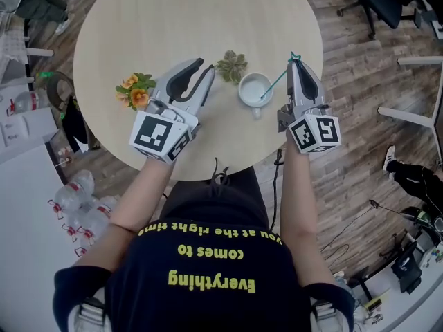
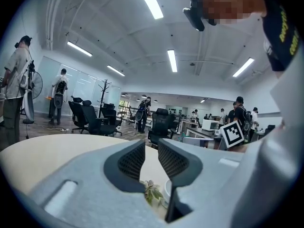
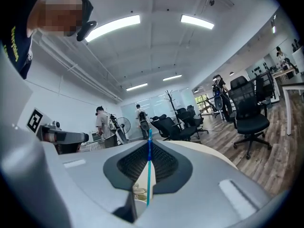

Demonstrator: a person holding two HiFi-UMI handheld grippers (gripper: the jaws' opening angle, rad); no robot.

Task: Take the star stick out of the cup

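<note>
Star stick (image 1: 277, 81) whole only overhead

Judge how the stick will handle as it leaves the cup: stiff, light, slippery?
The stick looks thin and straight where the right gripper pinches it, so probably light and fairly stiff, perhaps slightly springy. Its smooth shaft might slip or pivot. The cup could tip if dragged.

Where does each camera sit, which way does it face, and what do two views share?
Head view: on the person's head, facing steeply down at the round table; arms, left gripper, right gripper show.
Left gripper view: on that gripper, facing across the office; its parted jaws show.
Right gripper view: on that gripper, facing across the office; jaws shut on the star stick.
Shared: head and right gripper views show the stick.
</note>
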